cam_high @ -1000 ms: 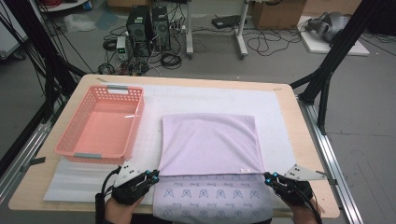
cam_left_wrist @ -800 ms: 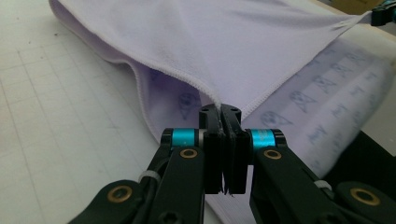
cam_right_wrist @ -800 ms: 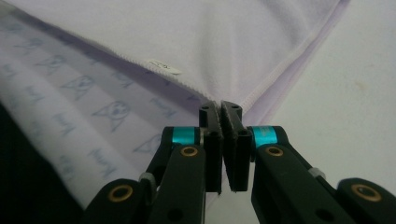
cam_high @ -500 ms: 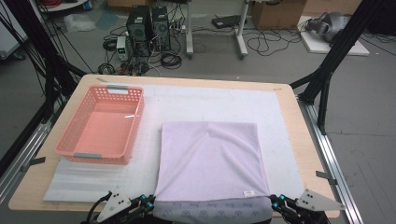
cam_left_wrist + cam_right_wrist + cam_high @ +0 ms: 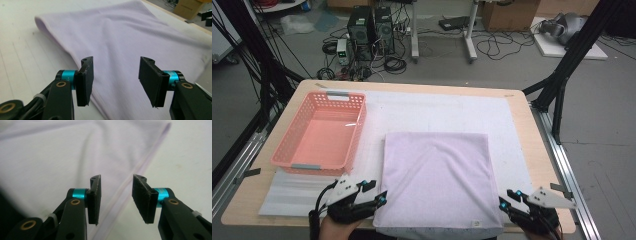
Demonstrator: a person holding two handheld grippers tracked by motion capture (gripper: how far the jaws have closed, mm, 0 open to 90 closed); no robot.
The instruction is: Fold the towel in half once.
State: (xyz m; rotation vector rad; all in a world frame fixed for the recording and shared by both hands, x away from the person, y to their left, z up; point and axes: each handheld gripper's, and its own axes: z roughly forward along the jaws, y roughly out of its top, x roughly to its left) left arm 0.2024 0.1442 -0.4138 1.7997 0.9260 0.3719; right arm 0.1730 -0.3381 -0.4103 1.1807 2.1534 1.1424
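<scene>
**Letting go of the folded cloth cleanly**

Our left gripper (image 5: 380, 196) has just been opening; nothing sits between its pads, the lilac cloth (image 5: 437, 175) just beside and ahead. We lift straight off, dragging nothing. Our right gripper (image 5: 507, 198) has likewise just released, the cloth's near-right edge under its gap, unpinched.

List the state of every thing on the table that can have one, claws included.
Lilac cloth: folded, lying flat on the white mat, near edge at the table's front.
Pink basket: upright, empty, left of the cloth.
White mat: spread flat across the table.
Left claw: jaws have just been opening, apart, nothing pressed between them, over the cloth's edge.
Right claw: jaws have just been opening, apart, gripping nothing, over the cloth's hem.
</scene>
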